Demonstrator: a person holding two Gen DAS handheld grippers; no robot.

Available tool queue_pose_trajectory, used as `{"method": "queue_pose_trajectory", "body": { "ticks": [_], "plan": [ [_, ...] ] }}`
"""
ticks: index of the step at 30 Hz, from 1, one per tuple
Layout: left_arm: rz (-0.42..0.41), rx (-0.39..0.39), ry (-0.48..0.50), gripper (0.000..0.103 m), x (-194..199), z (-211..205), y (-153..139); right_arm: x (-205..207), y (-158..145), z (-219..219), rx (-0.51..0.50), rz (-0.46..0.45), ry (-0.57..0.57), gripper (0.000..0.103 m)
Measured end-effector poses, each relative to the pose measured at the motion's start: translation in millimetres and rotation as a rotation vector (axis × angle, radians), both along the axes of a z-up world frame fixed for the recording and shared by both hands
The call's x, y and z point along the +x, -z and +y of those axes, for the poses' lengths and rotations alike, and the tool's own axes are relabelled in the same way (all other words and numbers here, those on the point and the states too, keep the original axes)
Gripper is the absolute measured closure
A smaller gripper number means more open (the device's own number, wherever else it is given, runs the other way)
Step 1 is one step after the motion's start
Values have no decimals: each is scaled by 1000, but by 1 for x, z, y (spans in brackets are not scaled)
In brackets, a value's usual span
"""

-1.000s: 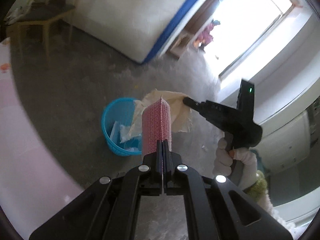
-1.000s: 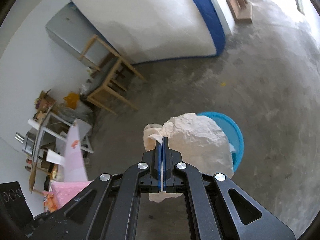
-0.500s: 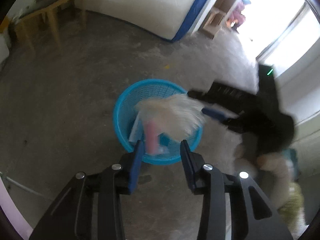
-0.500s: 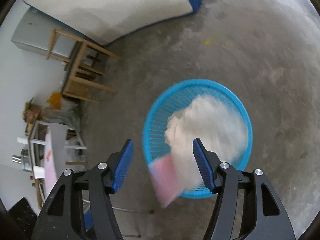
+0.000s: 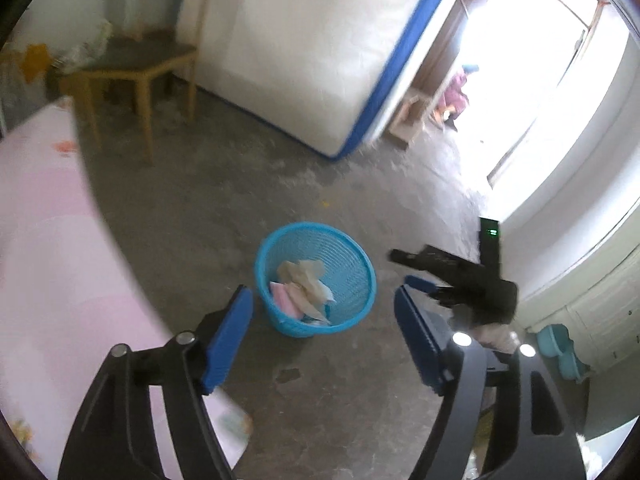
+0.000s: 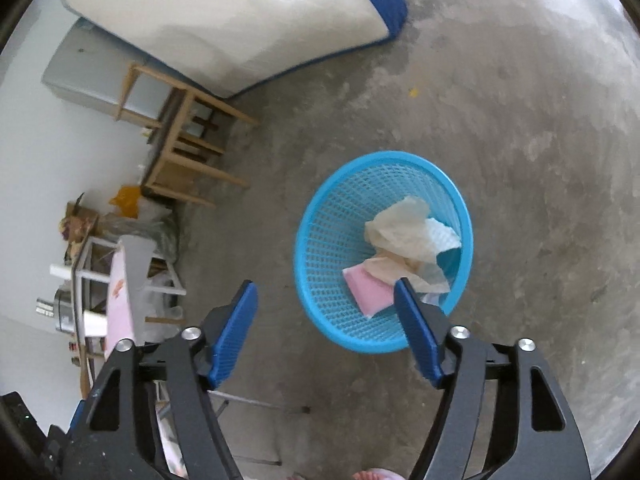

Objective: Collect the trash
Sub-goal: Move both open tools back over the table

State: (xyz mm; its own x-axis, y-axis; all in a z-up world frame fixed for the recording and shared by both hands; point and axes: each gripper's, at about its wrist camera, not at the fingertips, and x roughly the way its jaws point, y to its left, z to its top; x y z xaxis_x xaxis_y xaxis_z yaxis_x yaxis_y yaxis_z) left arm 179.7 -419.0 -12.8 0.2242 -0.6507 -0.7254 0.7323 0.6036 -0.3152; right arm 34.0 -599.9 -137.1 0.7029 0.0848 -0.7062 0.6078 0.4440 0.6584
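Left gripper (image 5: pixel 323 312) and right gripper (image 6: pixel 326 310) are seen with blue-padded fingers spread wide, just opened, nothing held between them. Beyond the fingers, a round blue plastic mesh basket (image 6: pixel 320 264) is set on the grey concrete floor (image 6: pixel 520 140). Trash is found inside it: crumpled cream paper (image 6: pixel 400 224) lying on a flat pink packet (image 6: pixel 368 290). Farther off, a wooden stool (image 5: pixel 132 68) and a white mattress with blue edging (image 5: pixel 300 40) are seen, the mattress leaned upright.
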Motion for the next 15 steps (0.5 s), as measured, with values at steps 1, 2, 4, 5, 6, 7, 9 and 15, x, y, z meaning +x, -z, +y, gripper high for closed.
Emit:
{"method": "queue_pose_trajectory", "body": {
  "ticks": [1, 2, 4, 5, 6, 7, 9, 15],
  "plan": [
    [-19, -13, -21, 30, -2, 20, -8, -4, -9, 3, -9, -12, -4, 30],
    [-38, -30, -44, 29, -4, 42, -17, -10, -21, 9, -21, -28, -12, 30],
    [-69, -51, -92, 28, -6, 80, -29, -15, -42, 18, -46, -57, -29, 29],
    [-83, -59, -115, 28, -7, 102, -34, -17, -58, 26, -67, -79, -41, 28],
    [-99, -62, -141, 27, -7, 119, -39, -18, -70, 33, -82, -95, -53, 27],
    [-128, -69, -179, 27, -10, 146, -46, -18, -82, 40, -97, -113, -67, 26],
    [-170, -73, -230, 26, -14, 185, -55, -14, -108, 61, -130, -165, -111, 23],
    [-191, -130, -439, 25, -27, 297, -64, 32, -164, 137, -174, -247, -303, 22]
  ]
}}
